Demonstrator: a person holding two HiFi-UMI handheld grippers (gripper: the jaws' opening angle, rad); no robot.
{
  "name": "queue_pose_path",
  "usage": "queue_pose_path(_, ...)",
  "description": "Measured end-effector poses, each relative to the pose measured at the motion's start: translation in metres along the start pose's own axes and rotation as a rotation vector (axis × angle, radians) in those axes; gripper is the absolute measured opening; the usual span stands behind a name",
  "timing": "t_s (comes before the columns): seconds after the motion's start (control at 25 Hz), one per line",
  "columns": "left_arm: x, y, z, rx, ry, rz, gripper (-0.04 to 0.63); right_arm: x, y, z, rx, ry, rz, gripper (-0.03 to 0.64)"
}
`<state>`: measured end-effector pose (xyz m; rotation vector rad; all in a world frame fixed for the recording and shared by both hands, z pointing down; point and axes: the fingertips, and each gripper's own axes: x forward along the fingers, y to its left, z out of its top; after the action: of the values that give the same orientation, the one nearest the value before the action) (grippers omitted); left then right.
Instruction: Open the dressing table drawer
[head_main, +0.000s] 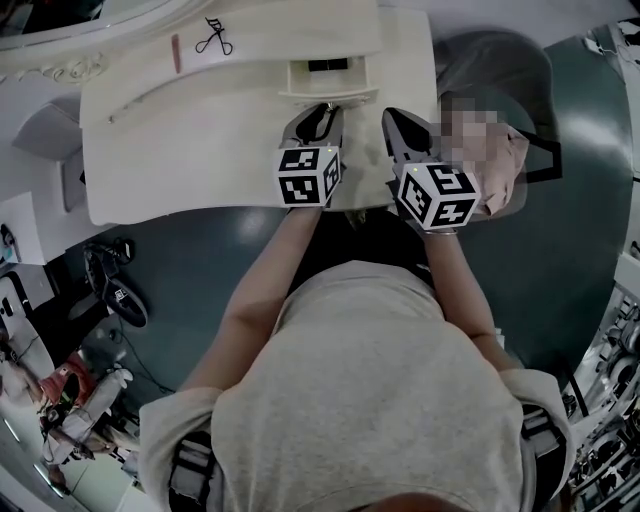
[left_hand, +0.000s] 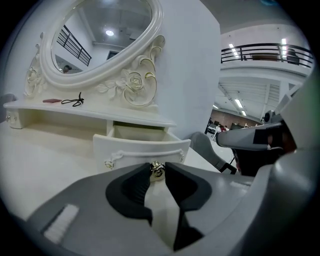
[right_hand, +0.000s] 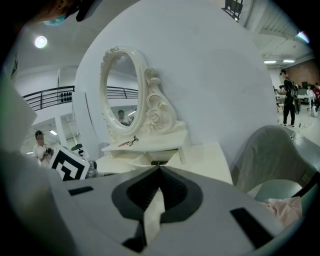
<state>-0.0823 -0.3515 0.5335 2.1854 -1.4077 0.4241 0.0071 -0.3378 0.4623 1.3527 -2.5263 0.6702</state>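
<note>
The cream dressing table (head_main: 190, 140) has a small drawer (head_main: 325, 78) under its raised shelf, standing pulled out from its slot. In the left gripper view the drawer front (left_hand: 142, 149) shows a rope-like relief and a small metal knob (left_hand: 157, 170). My left gripper (left_hand: 157, 168) is shut on that knob, one dark pad on each side; the head view shows the left gripper (head_main: 322, 108) at the drawer's front. My right gripper (head_main: 393, 118) hovers just to the right over the tabletop, apart from the drawer. The right gripper (right_hand: 159, 168) has its tips together and holds nothing.
An oval mirror (left_hand: 100, 40) in a carved frame rises behind the shelf. An eyelash curler (head_main: 213, 38) and a pink stick (head_main: 176, 52) lie on the shelf. A grey chair (head_main: 490, 70) with a pink cloth (head_main: 508, 160) stands right of the table.
</note>
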Motion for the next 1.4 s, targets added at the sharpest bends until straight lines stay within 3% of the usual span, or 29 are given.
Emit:
queue_pose_path(0.48, -0.010, -0.007, 0.015, -0.010, -0.024, -0.017, 0.120, -0.011, 0.003, 0.011, -0.016, -0.031, 0.008, 0.000)
queue_pose_path(0.92, -0.045, -0.005, 0.050, -0.009, -0.121, -0.032, 0.121, -0.017, 0.017, 0.045, -0.093, -0.088, 0.020, 0.000)
queue_pose_path(1.04, -0.059, -0.010, 0.066, 0.011, -0.168, -0.066, 0.110, -0.021, 0.026, 0.058, -0.097, -0.126, 0.038, 0.000)
queue_pose_path(1.28, -0.087, -0.033, 0.096, 0.043, -0.264, -0.181, 0.018, -0.031, 0.047, 0.080, -0.154, -0.165, 0.074, 0.000)
queue_pose_path(1.4, -0.093, -0.040, 0.103, 0.049, -0.288, -0.205, 0.011, -0.034, 0.057, 0.090, -0.161, -0.178, 0.104, 0.000)
